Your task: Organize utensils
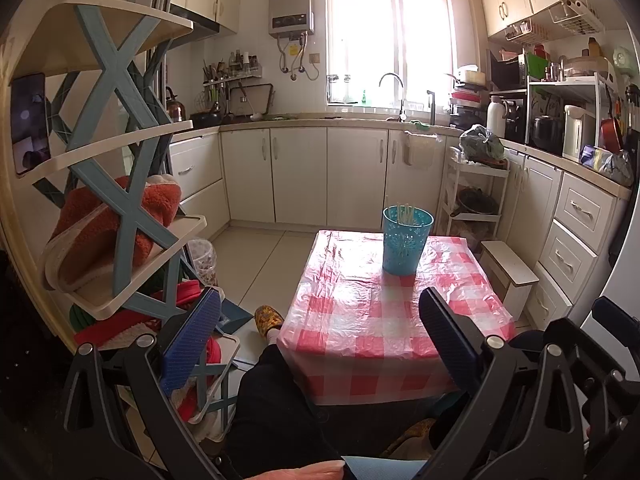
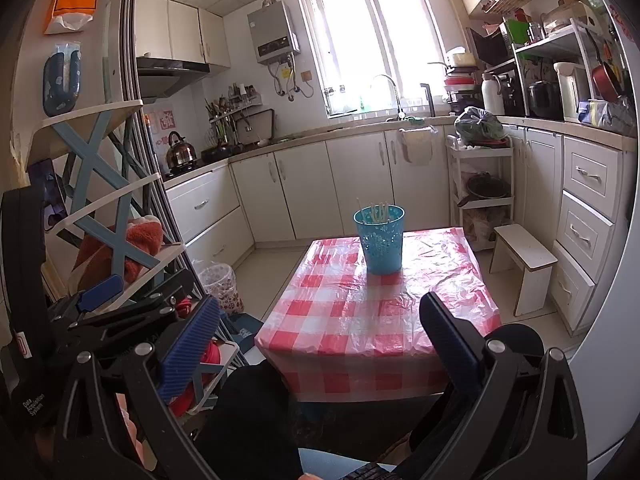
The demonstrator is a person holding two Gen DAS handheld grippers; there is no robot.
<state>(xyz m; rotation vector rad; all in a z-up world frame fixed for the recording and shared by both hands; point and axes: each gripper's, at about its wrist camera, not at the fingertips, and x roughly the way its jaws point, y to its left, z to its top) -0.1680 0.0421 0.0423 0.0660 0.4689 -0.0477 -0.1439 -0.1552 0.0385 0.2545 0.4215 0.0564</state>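
Left wrist view. Left gripper at bottom of frame, jaws wide apart, nothing held. Blue cup upright right of centre, on far part of checked table. Pale chopsticks upright inside cup, tips just above rim. Shelf rack along left edge. Knee below, centre.

Right wrist view. Right gripper at bottom, jaws likewise apart and bare. Cup at centre; chopsticks inside. Stool at right.

Handling, judged: chopsticks light, stiff, smooth, liable to slip; best pinched on exposed upper ends. Cup light, easily tipped.
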